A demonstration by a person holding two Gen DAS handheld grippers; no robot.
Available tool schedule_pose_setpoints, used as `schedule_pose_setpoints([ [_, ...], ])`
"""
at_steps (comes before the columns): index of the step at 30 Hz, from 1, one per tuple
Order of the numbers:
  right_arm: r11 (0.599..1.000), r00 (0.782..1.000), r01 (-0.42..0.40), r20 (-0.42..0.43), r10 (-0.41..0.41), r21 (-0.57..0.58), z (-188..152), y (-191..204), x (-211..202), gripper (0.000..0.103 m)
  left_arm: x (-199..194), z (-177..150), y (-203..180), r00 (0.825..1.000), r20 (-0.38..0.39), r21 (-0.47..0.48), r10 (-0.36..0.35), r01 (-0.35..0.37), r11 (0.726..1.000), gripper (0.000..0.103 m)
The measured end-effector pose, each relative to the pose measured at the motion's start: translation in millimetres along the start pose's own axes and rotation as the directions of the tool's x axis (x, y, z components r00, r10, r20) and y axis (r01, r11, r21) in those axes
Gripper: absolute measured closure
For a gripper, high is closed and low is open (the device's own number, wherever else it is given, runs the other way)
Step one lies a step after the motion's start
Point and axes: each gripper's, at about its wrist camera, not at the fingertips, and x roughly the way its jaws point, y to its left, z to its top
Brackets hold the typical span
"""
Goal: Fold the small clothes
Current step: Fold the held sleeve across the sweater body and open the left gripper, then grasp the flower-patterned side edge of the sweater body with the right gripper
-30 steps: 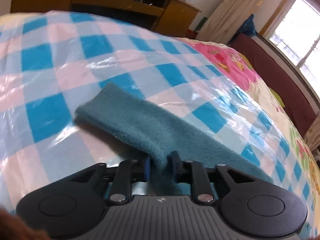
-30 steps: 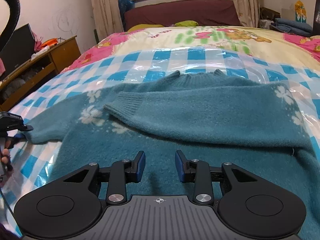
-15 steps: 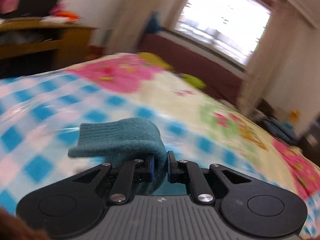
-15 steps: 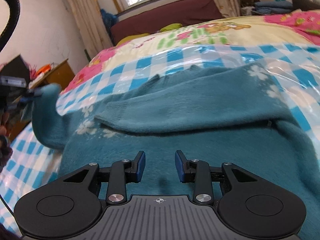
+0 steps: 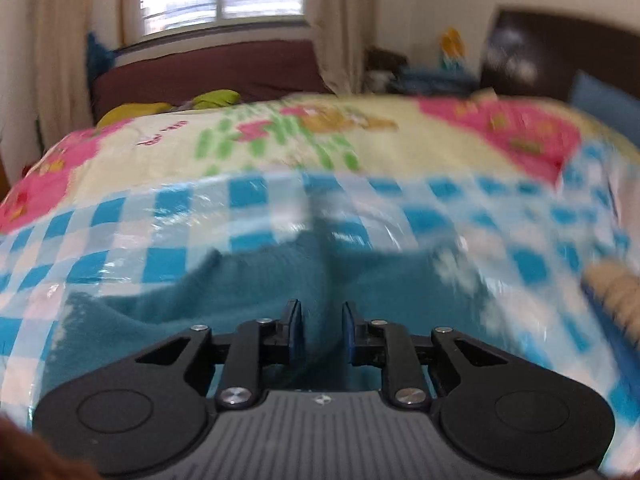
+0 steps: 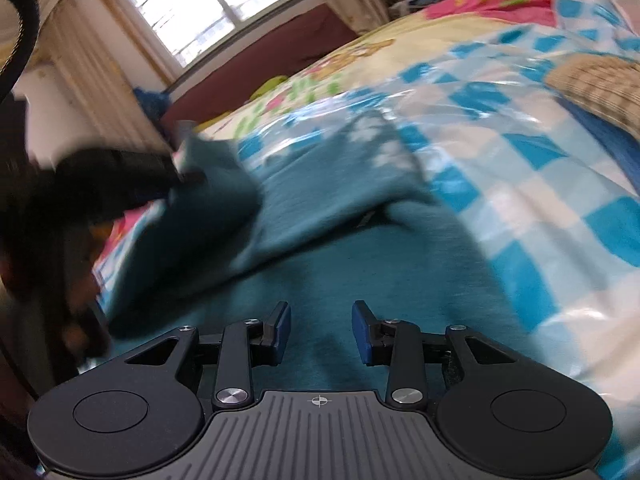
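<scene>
Left gripper (image 5: 321, 330) pinches the teal sweater (image 6: 360, 248) sleeve (lifted, right view shows); right gripper (image 6: 321, 330) hovers agape.

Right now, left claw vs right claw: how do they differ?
Left claw is shut on the sleeve; right claw is open and holds nothing. The left claw's fingers sit close together with teal knit between them; the right claw's fingers stand well apart over the sweater body. The left claw carries the sleeve above the sweater; the right claw hovers low over it. Both have black bodies and blue pads.
</scene>
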Motion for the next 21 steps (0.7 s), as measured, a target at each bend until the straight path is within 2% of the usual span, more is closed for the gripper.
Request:
schedule_pose_setpoints([
  [3, 0.999, 1.000, -0.012, 0.016, 0.012, 0.036, 4, -11, -5, 0.069, -6, -10, -7, 0.999, -0.048, 0.016, -0.024, 0.025, 1.000, 0.071],
  [6, 0.999, 0.999, -0.032, 0.022, 0.031, 0.037, 4, -12, -8, 0.069, -23, -24, -2, 0.999, -0.055, 0.030, -0.002, 0.004, 1.000, 0.066],
  [8, 0.999, 0.999, -0.039, 0.031, 0.038, 0.030, 5, -10, -11, 0.068, -39, -32, 8, 0.999, -0.049, 0.023, 0.014, -0.013, 1.000, 0.058],
  [11, 0.998, 0.998, -0.049, 0.027, 0.048, 0.041, 8, -9, -10, 0.066, -49, -37, 25, 0.999, -0.032, 0.017, 0.027, -0.026, 1.000, 0.055],
  [15, 0.994, 0.997, -0.071, -0.004, 0.071, 0.088, 15, -8, -4, 0.065, -66, -46, 34, 1.000, -0.021, 0.025, -0.002, 0.003, 1.000, 0.054],
  [21, 0.995, 0.999, -0.042, -0.011, 0.043, 0.093, 36, -6, 6, 0.064, -85, -68, 60, 1.000, -0.016, -0.009, 0.015, -0.015, 1.000, 0.052],
])
